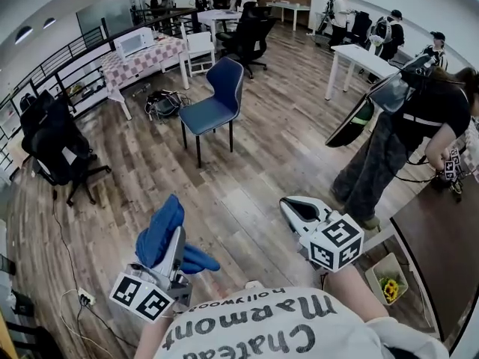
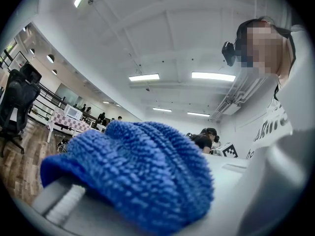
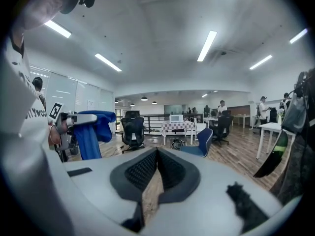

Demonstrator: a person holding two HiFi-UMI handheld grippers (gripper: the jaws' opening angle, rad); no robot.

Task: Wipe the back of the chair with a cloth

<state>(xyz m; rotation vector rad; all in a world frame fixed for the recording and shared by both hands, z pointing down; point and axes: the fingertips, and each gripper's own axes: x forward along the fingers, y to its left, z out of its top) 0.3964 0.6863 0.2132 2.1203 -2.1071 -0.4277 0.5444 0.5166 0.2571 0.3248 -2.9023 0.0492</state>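
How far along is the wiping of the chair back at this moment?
Done: the cloth is picked up, and the left tongs are shut on it. In hand: nothing touches the chair yet; it stands well apart from both tongs. The right tongs are shut and empty. Left: bring the cloth to the chair and wipe its back, so all of the wiping.

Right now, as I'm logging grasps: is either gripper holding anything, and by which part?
The left gripper clamps the bunched blue cloth, seemingly near its middle; folds spill either side. The right gripper is shut, empty.
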